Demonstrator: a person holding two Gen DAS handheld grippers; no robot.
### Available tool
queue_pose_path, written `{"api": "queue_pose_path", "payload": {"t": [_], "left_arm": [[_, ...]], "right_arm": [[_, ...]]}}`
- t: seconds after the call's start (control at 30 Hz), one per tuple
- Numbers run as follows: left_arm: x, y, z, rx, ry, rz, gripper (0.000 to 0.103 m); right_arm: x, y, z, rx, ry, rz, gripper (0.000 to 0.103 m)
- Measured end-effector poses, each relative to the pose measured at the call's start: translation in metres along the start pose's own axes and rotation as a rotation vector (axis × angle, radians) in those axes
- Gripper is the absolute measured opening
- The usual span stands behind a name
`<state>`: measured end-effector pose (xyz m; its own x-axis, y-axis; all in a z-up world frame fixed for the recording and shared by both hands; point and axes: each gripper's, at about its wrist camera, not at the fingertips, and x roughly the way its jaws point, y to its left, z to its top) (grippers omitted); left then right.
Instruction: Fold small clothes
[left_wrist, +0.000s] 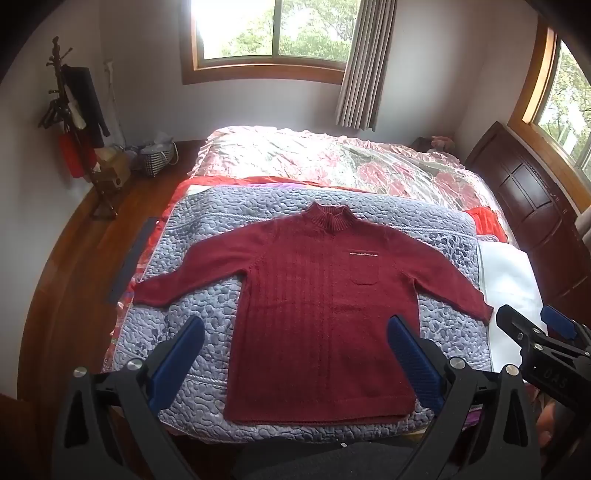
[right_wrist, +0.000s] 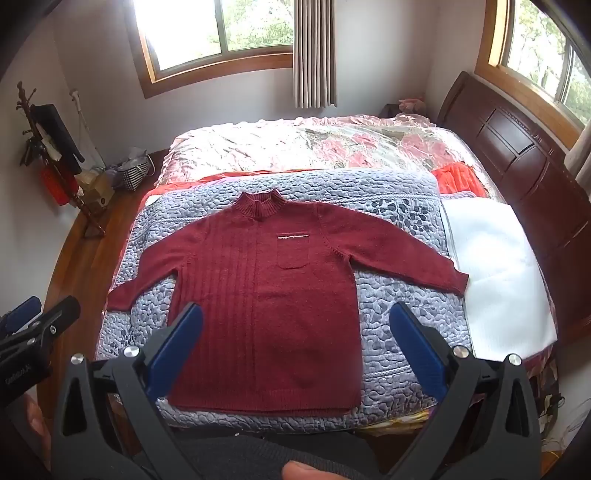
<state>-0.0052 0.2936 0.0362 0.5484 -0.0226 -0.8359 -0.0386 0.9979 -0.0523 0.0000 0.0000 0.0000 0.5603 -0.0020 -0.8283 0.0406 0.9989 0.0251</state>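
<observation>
I see a dark red knit sweater (left_wrist: 321, 306) spread flat, front up, on a lavender quilted pad (left_wrist: 207, 332) that covers the near part of a bed (left_wrist: 332, 158). Its ribbed collar (left_wrist: 328, 216) points toward the far window (left_wrist: 273, 33), both sleeves reach outward to the sides, and a small chest pocket (left_wrist: 365, 267) with a pale trim line sits on the side nearer the headboard (left_wrist: 524, 199). The hem lies close to the near edge of the pad.

My left gripper (left_wrist: 295, 354) hovers above the lower part of the sweater with its blue-padded fingers (left_wrist: 177, 354) spread wide, holding nothing. One finger stands over the quilt left of the body, the other over the lower corner of the garment on the headboard side.

My right gripper (right_wrist: 295, 354) hangs in the same way, its fingers (right_wrist: 417, 350) wide apart and empty, one over the sweater's lower part and one over the quilt. In the left wrist view it shows at the right edge, near the sleeve cuff (left_wrist: 484, 312) and clear of the cloth.

A white sheet (right_wrist: 495, 266) lies beside the pad toward the headboard, and a floral bedspread (right_wrist: 314, 147) covers the far half of the bed. A coat rack (right_wrist: 48, 147) with hanging clothes stands in the far left corner on the wooden floor (left_wrist: 81, 266).
</observation>
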Motion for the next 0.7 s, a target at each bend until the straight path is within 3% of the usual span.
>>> {"api": "queue_pose_path", "payload": {"t": [0.7], "left_arm": [[-0.0004,-0.0005,0.0072,0.009,-0.004,0.007,0.099]], "right_arm": [[0.0033,-0.0038,0.0013,0.019,0.003,0.018,0.1]]}}
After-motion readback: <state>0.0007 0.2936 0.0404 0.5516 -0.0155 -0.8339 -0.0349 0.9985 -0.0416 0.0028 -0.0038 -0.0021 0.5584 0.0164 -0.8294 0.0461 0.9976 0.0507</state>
